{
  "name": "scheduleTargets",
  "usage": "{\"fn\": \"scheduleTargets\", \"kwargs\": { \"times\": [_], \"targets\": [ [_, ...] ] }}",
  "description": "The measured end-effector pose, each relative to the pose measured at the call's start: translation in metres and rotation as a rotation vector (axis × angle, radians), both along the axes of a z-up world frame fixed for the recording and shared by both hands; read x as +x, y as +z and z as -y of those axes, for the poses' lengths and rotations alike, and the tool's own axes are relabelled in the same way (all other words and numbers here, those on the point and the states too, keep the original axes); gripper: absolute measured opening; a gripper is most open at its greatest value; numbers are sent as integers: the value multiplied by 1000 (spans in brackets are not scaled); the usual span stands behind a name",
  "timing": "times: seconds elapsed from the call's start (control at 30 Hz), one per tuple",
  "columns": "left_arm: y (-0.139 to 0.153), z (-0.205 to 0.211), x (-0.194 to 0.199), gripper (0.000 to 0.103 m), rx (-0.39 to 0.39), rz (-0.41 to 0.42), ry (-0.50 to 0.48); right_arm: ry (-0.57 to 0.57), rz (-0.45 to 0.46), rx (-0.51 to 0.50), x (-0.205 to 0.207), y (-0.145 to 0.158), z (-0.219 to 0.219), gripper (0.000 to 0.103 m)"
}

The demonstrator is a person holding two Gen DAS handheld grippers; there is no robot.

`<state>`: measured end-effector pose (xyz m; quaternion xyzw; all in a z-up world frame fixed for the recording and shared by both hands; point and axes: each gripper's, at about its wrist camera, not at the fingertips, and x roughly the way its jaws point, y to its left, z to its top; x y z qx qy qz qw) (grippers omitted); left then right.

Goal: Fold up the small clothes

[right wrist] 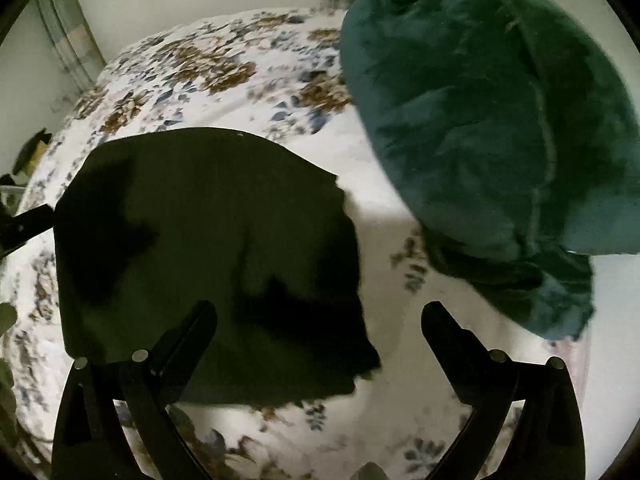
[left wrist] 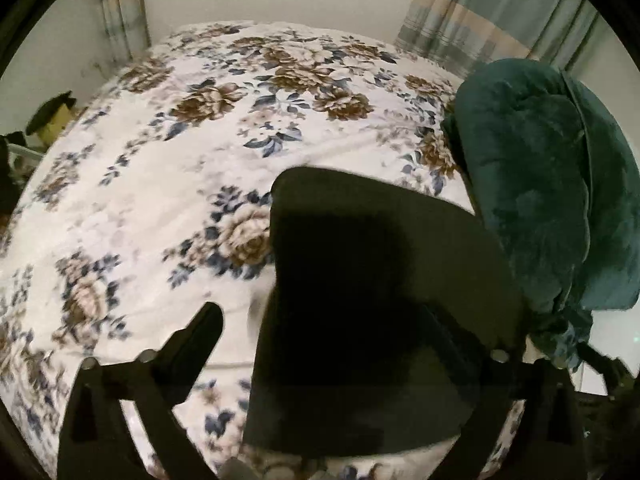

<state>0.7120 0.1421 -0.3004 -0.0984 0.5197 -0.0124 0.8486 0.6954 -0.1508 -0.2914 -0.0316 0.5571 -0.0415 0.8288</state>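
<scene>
A black garment (right wrist: 208,232) lies flat on the floral bed cover (right wrist: 224,60); in the left wrist view the black garment (left wrist: 360,280) fills the lower middle. My right gripper (right wrist: 320,312) hovers open above its near right edge, one finger over the cloth and the other over bare cover. My left gripper (left wrist: 324,320) is also open above the garment with nothing pinched; its right finger is hard to tell apart from the dark cloth. A dark bar at the left edge of the right wrist view, possibly the left gripper, touches the garment's left side.
A bulky teal plush garment (right wrist: 500,120) is heaped on the right side of the bed, also seen as the teal heap (left wrist: 552,200). Striped curtains (left wrist: 480,20) and a pale wall stand behind. A yellow and black object (left wrist: 52,116) sits beside the bed at left.
</scene>
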Motion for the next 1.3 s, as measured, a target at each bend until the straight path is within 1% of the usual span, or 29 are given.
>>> {"fn": "scheduleTargets", "kwargs": {
  "times": [0.13,0.2,0.23,0.3,0.37,0.4,0.53,0.57,0.67,0.8,0.9,1.03,1.13,1.3],
  "targets": [
    [20,18,-41,103,30,-14,-11,-33,58,-42,-47,49,0,103],
    [37,28,-66,103,47,-12,-14,-32,72,-40,-66,70,-1,103],
    [47,32,-80,103,61,-3,-12,-32,87,-42,-80,85,-1,103],
    [66,38,-100,103,72,20,-10,-23,111,-53,-102,111,-3,103],
    [92,42,-125,103,96,49,2,-16,145,-75,-132,144,-2,103],
    [100,43,-134,103,97,59,6,-12,159,-78,-148,160,-1,103],
    [144,47,-178,103,110,110,17,-24,202,-66,-207,220,8,103],
    [159,49,-194,103,121,128,16,-27,212,-64,-220,232,10,103],
    [188,51,-228,103,132,160,16,-37,252,-44,-261,270,15,103],
    [221,54,-270,103,131,188,24,-34,319,-41,-315,324,20,103],
    [245,58,-300,103,142,226,30,-24,371,-42,-352,363,22,103],
    [276,61,-334,103,149,271,39,-7,424,-53,-394,402,22,103],
    [291,65,-352,103,164,299,41,6,451,-39,-424,427,21,103],
    [311,66,-381,103,171,346,46,23,497,-27,-460,458,19,103]
  ]
}}
